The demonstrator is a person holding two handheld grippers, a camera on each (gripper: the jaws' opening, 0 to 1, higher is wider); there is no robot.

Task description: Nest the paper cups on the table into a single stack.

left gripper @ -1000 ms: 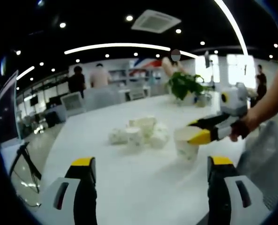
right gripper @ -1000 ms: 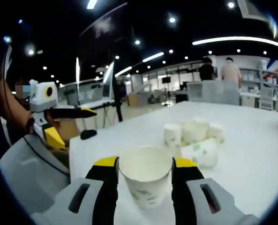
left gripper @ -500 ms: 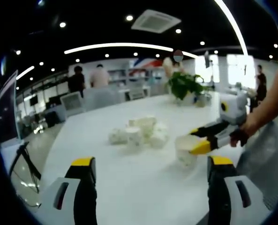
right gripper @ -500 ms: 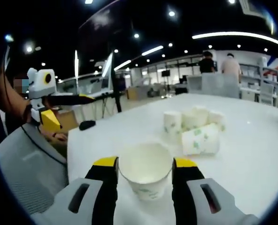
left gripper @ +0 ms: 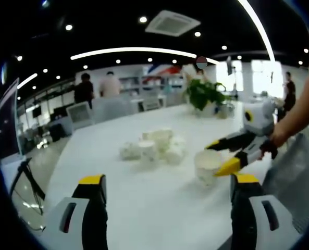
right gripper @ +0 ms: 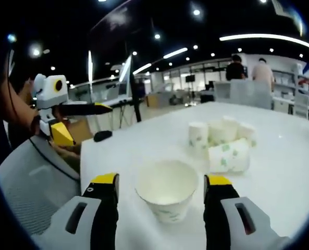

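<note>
On the white worktop (right gripper: 279, 172) a single paper cup (right gripper: 166, 197) stands upright near the near edge, between the jaws of the right tongs (right gripper: 162, 200), which gape wide and do not touch it. Further in toward the worktop's middle lies a cluster of cups (right gripper: 222, 143), some upright, one on its side. The left tongs (left gripper: 167, 205) are spread wide with nothing between them, beside the near edge.
</note>
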